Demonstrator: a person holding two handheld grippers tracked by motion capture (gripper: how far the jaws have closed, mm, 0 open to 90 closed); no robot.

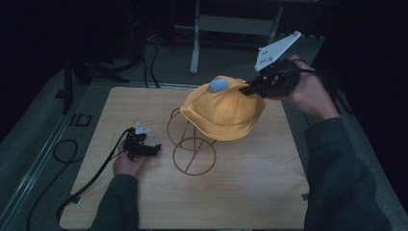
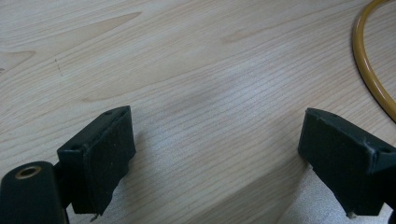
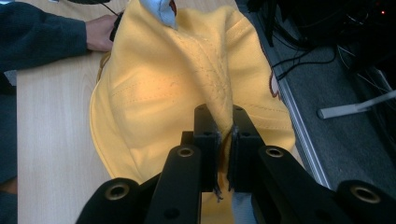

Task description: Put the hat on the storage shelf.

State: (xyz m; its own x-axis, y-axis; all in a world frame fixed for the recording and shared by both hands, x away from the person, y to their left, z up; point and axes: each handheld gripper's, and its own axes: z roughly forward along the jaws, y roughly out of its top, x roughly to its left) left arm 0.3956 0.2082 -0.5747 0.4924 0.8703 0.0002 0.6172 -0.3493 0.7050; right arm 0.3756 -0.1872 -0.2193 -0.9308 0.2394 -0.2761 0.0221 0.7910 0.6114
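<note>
Right gripper view: we are pinching fold of yellow hat between right gripper fingers, hat draping beyond fingertips over wire stand (left gripper resting spread, holding nothing).

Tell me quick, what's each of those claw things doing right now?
Left gripper: open, holding nothing, low over the wooden table.
Right gripper: closed, pinching a fold of the yellow hat over the wire stand.

The floor beside the table bears "ID".
</note>
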